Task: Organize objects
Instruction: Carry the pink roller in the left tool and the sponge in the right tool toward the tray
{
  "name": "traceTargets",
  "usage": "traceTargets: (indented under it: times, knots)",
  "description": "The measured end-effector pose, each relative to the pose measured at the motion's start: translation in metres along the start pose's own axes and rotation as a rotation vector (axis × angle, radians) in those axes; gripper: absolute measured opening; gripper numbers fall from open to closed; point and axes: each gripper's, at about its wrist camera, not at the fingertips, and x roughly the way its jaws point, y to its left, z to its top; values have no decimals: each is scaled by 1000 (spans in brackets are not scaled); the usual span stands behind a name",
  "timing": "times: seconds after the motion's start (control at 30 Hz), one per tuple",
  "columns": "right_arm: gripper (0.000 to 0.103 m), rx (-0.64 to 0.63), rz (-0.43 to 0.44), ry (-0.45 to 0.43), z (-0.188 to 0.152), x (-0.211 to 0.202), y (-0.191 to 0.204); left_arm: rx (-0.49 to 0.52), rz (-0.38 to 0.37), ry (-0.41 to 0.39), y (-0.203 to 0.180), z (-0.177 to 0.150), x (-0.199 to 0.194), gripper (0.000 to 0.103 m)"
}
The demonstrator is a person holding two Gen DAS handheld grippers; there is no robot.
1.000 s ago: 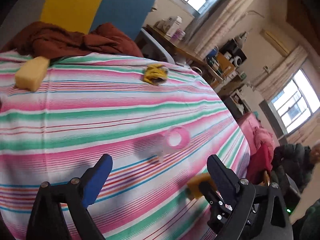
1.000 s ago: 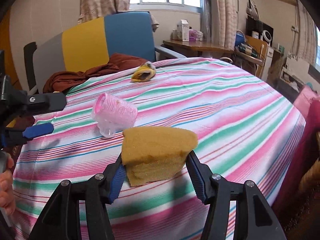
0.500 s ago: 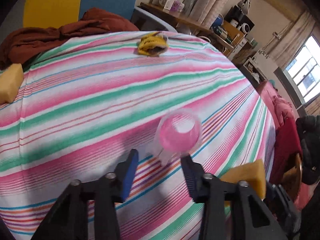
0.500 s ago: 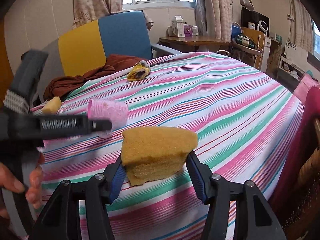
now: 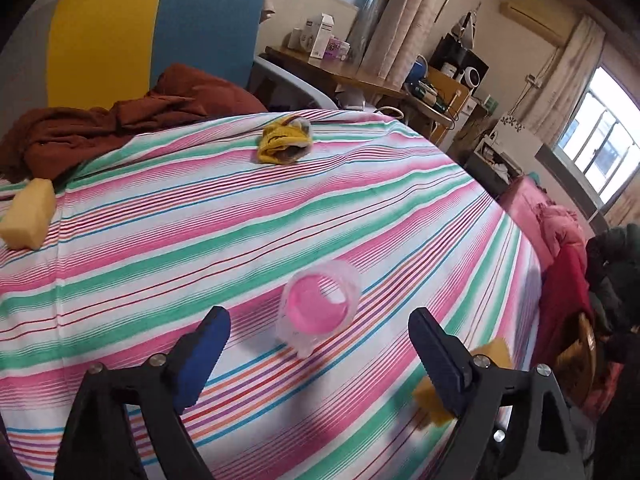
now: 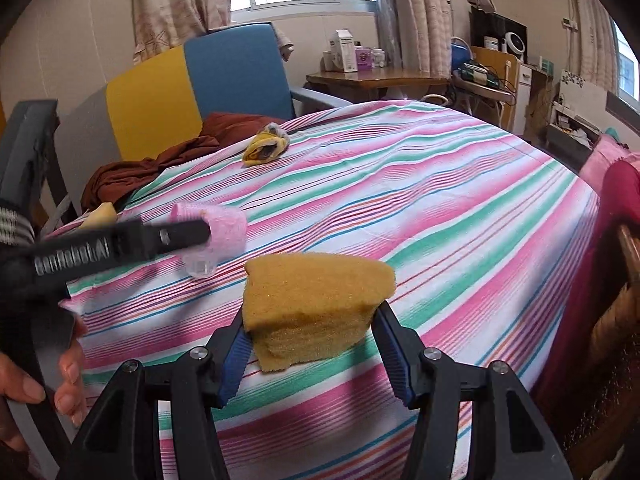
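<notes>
The surface (image 5: 360, 208) is covered with a smooth cloth of pink, green, white and blue stripes. On it lies a small clear plastic cup (image 5: 318, 307), round and on its side, with its mouth toward the left wrist camera; the inside looks pink, and I cannot tell what it contains. The left hand-held gripper (image 5: 318, 344) is opening, and its blue ribbed pads stand wide on both sides of the cup without touching it. The right hand-held gripper (image 6: 312, 344) is closed on a yellow-brown sponge (image 6: 316, 292), porous and rough, thick like a wedge, held above the cloth. A second, paler sponge (image 5: 28, 220) lies at the far left edge of the surface. A crumpled yellow cloth item (image 5: 285, 145) lies near the far edge. Behind it, a rust-brown soft fabric (image 5: 120, 124) is heaped on a yellow and blue chair (image 5: 160, 32).
</notes>
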Motion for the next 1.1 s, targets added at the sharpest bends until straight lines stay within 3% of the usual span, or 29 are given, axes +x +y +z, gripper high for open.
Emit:
traceTargets:
  times: [0.1, 0.17, 0.23, 0.3, 0.47, 0.63, 0.83, 1.1]
  knots:
    - [59, 22, -3, 2, 0, -1, -6, -10, 19, 46, -5, 11, 17, 91]
    - [59, 30, 2, 2, 0, -1, -7, -15, 16, 65, -6, 14, 27, 81]
    - [59, 27, 0, 2, 1, -1, -7, 7, 9, 101, -9, 14, 36, 49]
    - [59, 27, 0, 1, 1, 0, -7, 18, 9, 136, -9, 12, 46, 37]
    - [59, 44, 3, 6, 3, -1, -8, -6, -16, 90, 0, 3, 35, 37]
    - [59, 84, -20, 12, 12, -6, -15, -18, 9, 18, 10, -11, 6, 37]
    - [59, 102, -21, 18, 15, -7, -19, -38, 18, -14, 21, -26, -26, 37]
    - [59, 30, 6, -9, 20, -23, 11, -31, 32, -91, 35, -43, -85, 37]
